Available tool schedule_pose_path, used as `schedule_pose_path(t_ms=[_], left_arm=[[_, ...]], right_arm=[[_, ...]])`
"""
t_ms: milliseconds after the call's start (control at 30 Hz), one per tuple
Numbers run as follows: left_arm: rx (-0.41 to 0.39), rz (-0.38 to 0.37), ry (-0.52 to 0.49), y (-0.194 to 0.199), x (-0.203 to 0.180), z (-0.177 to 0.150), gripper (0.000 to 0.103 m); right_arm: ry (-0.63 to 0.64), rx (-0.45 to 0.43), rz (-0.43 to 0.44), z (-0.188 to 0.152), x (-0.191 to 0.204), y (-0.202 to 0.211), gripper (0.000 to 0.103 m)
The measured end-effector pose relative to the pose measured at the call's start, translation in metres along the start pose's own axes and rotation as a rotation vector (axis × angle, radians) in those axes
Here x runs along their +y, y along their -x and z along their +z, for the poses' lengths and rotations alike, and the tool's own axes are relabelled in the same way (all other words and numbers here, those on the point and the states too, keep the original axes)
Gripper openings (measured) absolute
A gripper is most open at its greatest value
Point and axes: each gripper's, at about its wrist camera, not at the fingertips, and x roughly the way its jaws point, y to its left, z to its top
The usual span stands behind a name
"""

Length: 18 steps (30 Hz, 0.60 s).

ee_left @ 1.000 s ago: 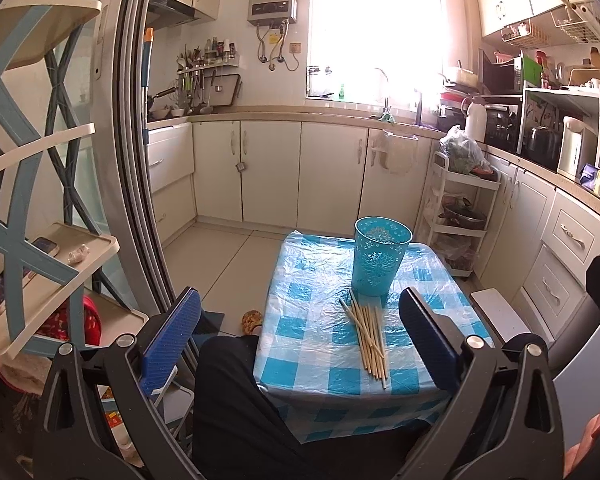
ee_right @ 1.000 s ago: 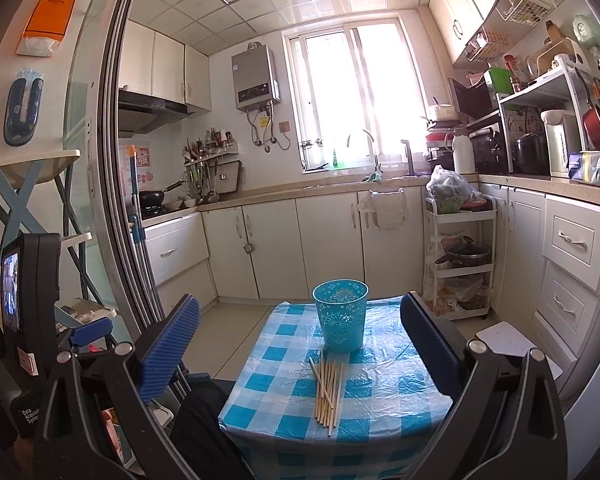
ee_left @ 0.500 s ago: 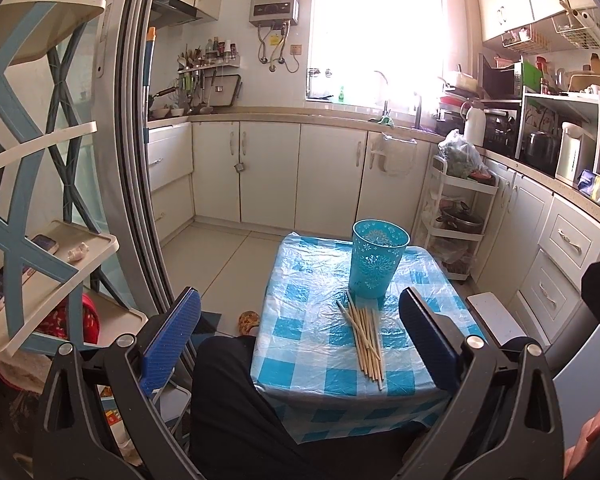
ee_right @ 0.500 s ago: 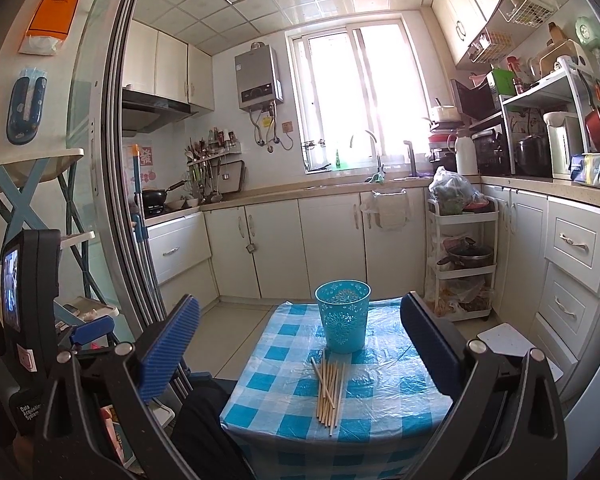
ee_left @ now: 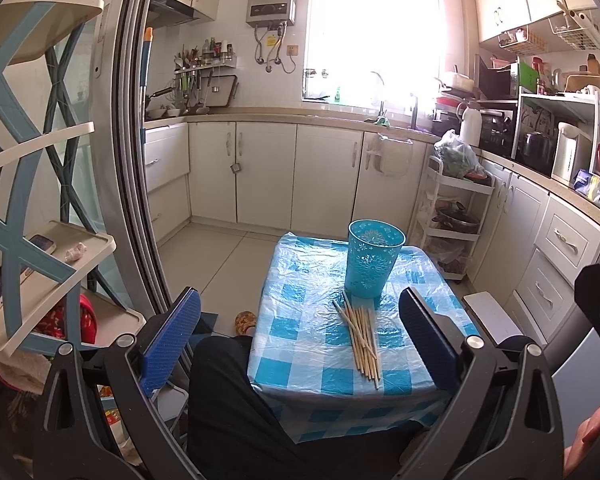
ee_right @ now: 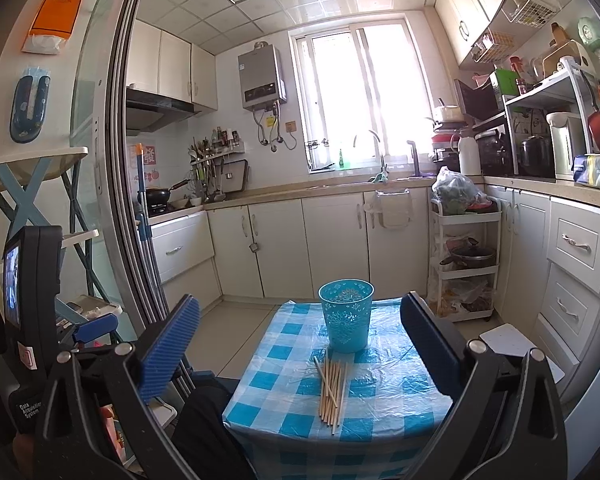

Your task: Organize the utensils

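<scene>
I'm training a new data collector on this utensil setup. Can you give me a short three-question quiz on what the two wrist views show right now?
1. True or false: the chopsticks already stand inside the blue basket.
2. Multiple choice: the jaws of the left gripper and the right gripper are A) both spread wide and empty, B) both clamped on chopsticks, C) one open, one shut.
3. Short answer: what covers the table?

Key
1. False: they lie flat in a loose bundle on the table, just in front of the upright basket.
2. A.
3. A blue and white checked cloth under clear plastic.
</scene>
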Motion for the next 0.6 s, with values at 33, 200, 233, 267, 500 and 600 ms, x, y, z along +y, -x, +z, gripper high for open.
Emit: schedule_pose_path(t_ms=[33, 200, 233, 267, 500, 600], left_arm=[[0.0, -0.002, -0.001, -0.0001, -0.0005, -0.0001, 0.095], [-0.001, -0.006, 0.001, 0.0004, -0.001, -0.0012, 0.095], [-0.001, -0.006, 0.001, 0.0003, -0.0014, -0.0007, 0.095], [-0.001, -0.006, 0.001, 0.0002, -0.0019, -0.001, 0.095], [0.003, -0.012, 0.002, -0.0021, -0.0018, -0.0016, 0.095], [0.015, -0.014, 0.001, -0.0074, -0.002, -0.0028, 0.095]], right_arm=[[0.0, 0.001, 0.001, -0.0001, 0.0, 0.0, 0.096], [0.0, 0.0, 0.001, -0.0002, 0.0002, 0.0001, 0.096], [0.0, 0.0, 0.001, -0.0002, 0.0003, 0.0, 0.096], [0.0, 0.002, 0.001, -0.0002, 0.0004, -0.0002, 0.096], [0.001, 0.006, 0.002, -0.0014, 0.0016, -0.0024, 0.096], [-0.002, 0.019, 0.004, -0.003, 0.0008, -0.0081, 0.096]])
